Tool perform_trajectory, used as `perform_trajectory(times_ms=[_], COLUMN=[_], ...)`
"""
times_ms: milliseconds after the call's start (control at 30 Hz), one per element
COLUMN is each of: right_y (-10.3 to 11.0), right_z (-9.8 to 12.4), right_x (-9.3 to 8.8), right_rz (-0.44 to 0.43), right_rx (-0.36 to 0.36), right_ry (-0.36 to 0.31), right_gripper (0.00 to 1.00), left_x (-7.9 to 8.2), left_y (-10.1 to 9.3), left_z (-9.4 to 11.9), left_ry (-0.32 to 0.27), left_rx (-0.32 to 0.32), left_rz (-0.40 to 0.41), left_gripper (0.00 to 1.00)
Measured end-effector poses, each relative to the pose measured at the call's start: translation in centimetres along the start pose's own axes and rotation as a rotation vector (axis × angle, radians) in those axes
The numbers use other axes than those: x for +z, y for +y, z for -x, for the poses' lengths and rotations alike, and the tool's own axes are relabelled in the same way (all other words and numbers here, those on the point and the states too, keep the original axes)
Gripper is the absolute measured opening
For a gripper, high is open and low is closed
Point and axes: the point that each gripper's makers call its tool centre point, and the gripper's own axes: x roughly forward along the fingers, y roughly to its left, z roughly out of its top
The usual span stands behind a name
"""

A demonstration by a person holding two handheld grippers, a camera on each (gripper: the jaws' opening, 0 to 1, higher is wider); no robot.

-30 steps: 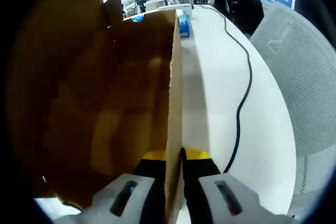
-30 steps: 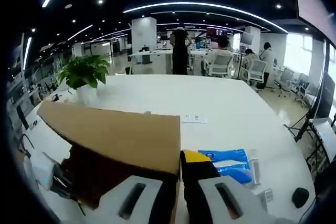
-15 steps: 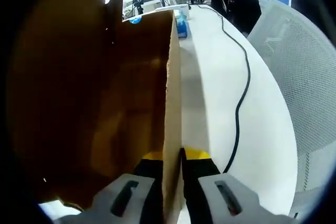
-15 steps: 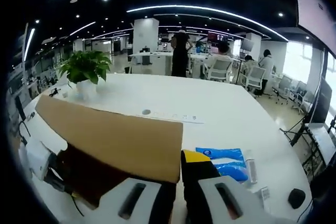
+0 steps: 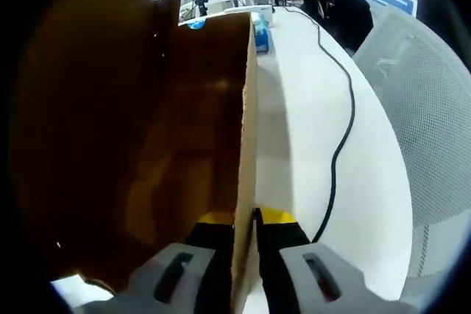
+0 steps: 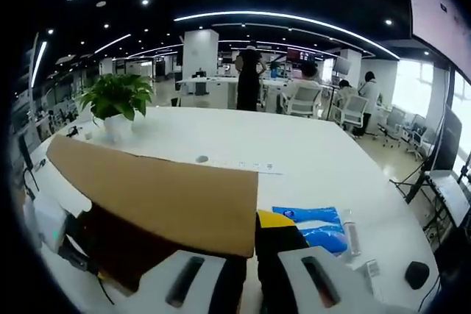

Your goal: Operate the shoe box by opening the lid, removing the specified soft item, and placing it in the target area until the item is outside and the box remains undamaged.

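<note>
- Open-plan office, dark ceiling with strip lights and downlights, big white table under everything.
- Brown cardboard shoe box lid stands edge-on in the left gripper view, running from between the jaws up toward the far end of the table; box inside, dark brown, sits to its left.
- Left gripper, grey body with black-and-yellow tips, is clamped on that cardboard edge, one jaw each side.
- Right gripper view: same brown lid panel lies as a wide flat flap tilted up from the left, its corner at the jaws.
- Right gripper is pinched on the lid's corner edge; the right jaw's yellow tip shows just beside the cardboard.
- Soft item inside the box: cannot tell, the interior is too dark.
- Blue plastic packet lies on the table just right of the right gripper; printing too small to read.
- Black cable snakes along the table right of the lid in the left gripper view.
- White mesh chair back at the table's right edge.
- Green potted plant on the far left of the table.
- Small black round object near the right table edge.
- Person in dark clothes seated at the far end; other people stand and sit at desks behind.
- Wall poster at top right of the left gripper view, text unreadable.
</note>
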Motion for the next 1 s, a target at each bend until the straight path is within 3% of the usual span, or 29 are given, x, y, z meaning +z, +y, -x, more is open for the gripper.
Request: perform_trajectory(times_ms=[100, 167, 200, 233, 267, 367, 467, 533, 567, 667, 867, 1000], right_y=[0.0, 0.0, 0.0, 0.0, 0.0, 0.0, 0.0, 0.0, 0.0, 0.0, -0.1, -0.1], right_z=[0.0, -0.1, -0.1, -0.1, -0.2, -0.1, 0.0, 0.0, 0.1, 0.1, 0.0, -0.1], right_x=[0.0, 0.0, 0.0, 0.0, -0.2, -0.1, -0.4, -0.4, -0.4, -0.4, -1.0, -1.4], right_rz=[0.0, 0.003, -0.004, -0.008, -0.001, -0.004, -0.028, -0.031, -0.032, -0.042, -0.063, -0.117], right_rx=[0.0, 0.001, -0.001, 0.0, -0.002, -0.007, -0.008, -0.007, -0.008, -0.006, 0.008, 0.014], right_ry=[0.0, 0.0, -0.003, -0.005, 0.005, 0.001, 0.012, 0.011, 0.011, 0.012, 0.027, 0.031], right_gripper=[0.0, 0.0, 0.0, 0.0, 0.0, 0.0, 0.0, 0.0, 0.0, 0.0, 0.0, 0.0], left_x=[0.0, 0.0, 0.0, -0.1, -0.2, 1.7, 2.2, 3.3, 3.9, 4.8, 5.1, 5.1], left_y=[-0.2, 0.2, -0.1, -0.1, 0.6, 0.6, 0.7, 0.9, 0.9, 0.9, 1.0, 0.1], left_z=[0.0, 0.1, 0.1, 0.3, 0.7, 1.4, 2.3, 3.1, 3.6, 4.7, 7.5, 8.8], left_ry=[0.009, 0.008, 0.015, 0.034, 0.058, -0.051, -0.057, -0.115, -0.152, -0.209, -0.305, -0.319], left_rx=[-0.003, 0.043, 0.024, 0.025, 0.065, 0.08, 0.099, 0.137, 0.142, 0.168, 0.303, 0.323], left_rz=[0.017, 0.039, 0.071, 0.056, 0.018, 0.069, 0.109, 0.14, 0.202, 0.269, 0.406, 0.441], left_gripper=[0.13, 0.18, 0.21, 0.25, 0.25, 0.24, 0.31, 0.31, 0.32, 0.33, 0.35, 0.37])
